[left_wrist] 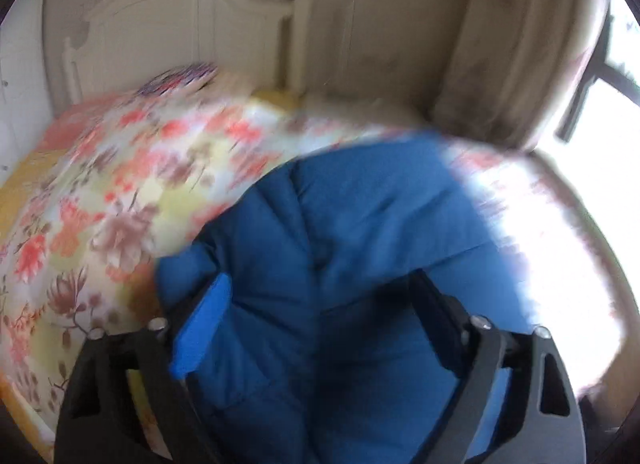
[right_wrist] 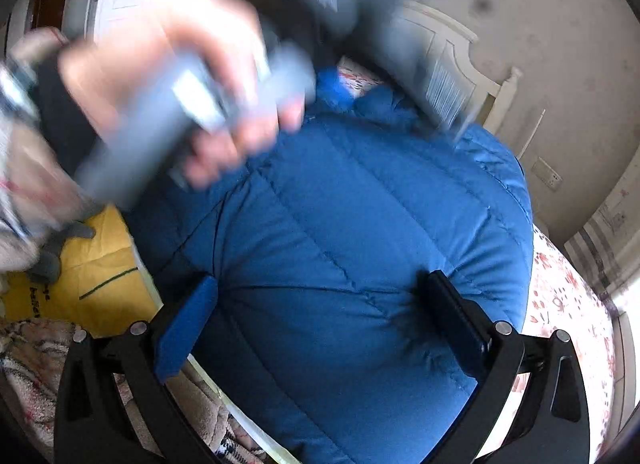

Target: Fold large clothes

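A puffy blue quilted jacket (left_wrist: 360,216) lies on the bed and fills the lower middle of both wrist views. My left gripper (left_wrist: 320,296) hovers over it with jaws wide apart; the jacket shows between the fingers and neither pad presses on it. My right gripper (right_wrist: 320,304) is also spread wide over the jacket (right_wrist: 360,204). Its right finger (right_wrist: 448,312) touches the fabric, which puckers around its tip. A blurred hand (right_wrist: 168,96) holding the other gripper crosses the upper left of the right wrist view.
A floral bedsheet (left_wrist: 120,192) covers the bed, with a white headboard (left_wrist: 168,32) behind it. A beige curtain (left_wrist: 520,44) and a bright window (left_wrist: 608,112) stand to the right. A yellow cloth (right_wrist: 100,284) and a patterned blanket (right_wrist: 36,364) lie left of the jacket.
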The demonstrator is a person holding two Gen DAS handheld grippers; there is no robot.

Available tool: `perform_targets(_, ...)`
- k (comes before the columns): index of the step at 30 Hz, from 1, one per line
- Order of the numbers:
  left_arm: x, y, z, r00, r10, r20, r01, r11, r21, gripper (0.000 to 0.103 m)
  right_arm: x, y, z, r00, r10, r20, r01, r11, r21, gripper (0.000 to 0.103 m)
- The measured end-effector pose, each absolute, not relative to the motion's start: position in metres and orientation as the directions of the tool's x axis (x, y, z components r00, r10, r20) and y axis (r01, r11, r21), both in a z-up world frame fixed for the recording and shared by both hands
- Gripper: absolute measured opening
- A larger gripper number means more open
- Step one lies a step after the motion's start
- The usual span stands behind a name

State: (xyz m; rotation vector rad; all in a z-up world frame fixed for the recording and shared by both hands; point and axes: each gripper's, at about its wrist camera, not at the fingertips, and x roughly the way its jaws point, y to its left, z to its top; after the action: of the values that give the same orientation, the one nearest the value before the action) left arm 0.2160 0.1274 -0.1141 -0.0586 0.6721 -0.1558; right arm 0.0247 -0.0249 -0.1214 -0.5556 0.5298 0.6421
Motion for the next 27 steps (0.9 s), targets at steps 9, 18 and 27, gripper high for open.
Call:
perform_targets(9, 0.211, 0.143, -0.131, 0.767, -0.172, -0.618, 0.124, 0.985, -0.120, 0.089, 0.057, -0.088, -0.053, 0.604, 0.530, -0.595, -0.735, 0.659, -0.159, 0.076)
perform_targets(18, 0.212, 0.142, -0.131, 0.779, -0.168, -0.605, 0.116, 0.985, -0.125, 0.090, 0.238, -0.131, -0.026, 0.654, 0.485, -0.580, -0.487, 0.857, 0.168, 0.055)
perform_targets(27, 0.216, 0.145, -0.133, 0.777, -0.149, -0.612, 0.096, 0.988, -0.120, 0.090, 0.322, -0.043, -0.109, 0.512, 0.207, -0.834, -0.492, 0.866, -0.087, 0.057)
